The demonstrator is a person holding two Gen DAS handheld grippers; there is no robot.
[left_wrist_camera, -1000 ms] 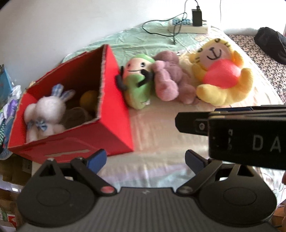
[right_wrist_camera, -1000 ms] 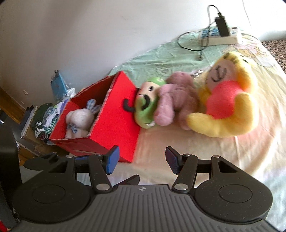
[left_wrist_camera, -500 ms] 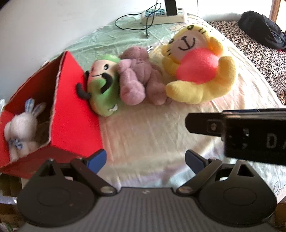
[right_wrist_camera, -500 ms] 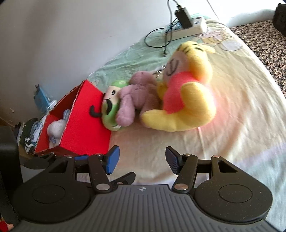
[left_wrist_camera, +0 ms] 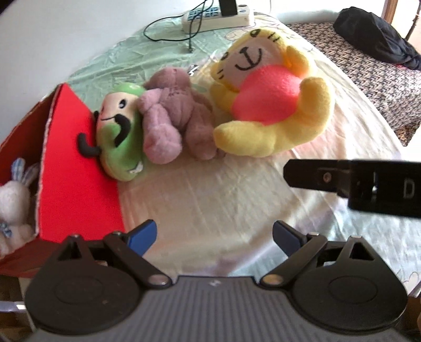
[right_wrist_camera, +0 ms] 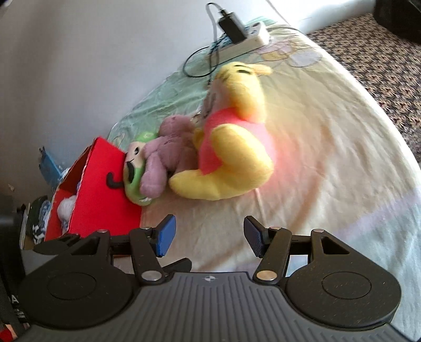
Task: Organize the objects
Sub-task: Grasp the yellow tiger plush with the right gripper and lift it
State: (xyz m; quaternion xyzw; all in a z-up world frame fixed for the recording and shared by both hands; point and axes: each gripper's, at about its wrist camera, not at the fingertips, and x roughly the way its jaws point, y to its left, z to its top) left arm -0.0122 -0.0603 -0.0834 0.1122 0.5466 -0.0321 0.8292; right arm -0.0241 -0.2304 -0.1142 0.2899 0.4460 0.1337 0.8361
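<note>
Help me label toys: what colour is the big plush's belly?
Pinkish red, on the yellow plush; clearest in the left wrist view.

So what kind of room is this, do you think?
Probably a bedroom: plush toys lie on a sheet-covered bed against a wall, with a power strip at the far end and a red box holding toys.

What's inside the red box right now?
Inside the red box a white bunny plush with a blue checked ear and bow shows near the front corner. The box's near wall hides the rest of the interior, so I cannot tell what else is in there.
</note>
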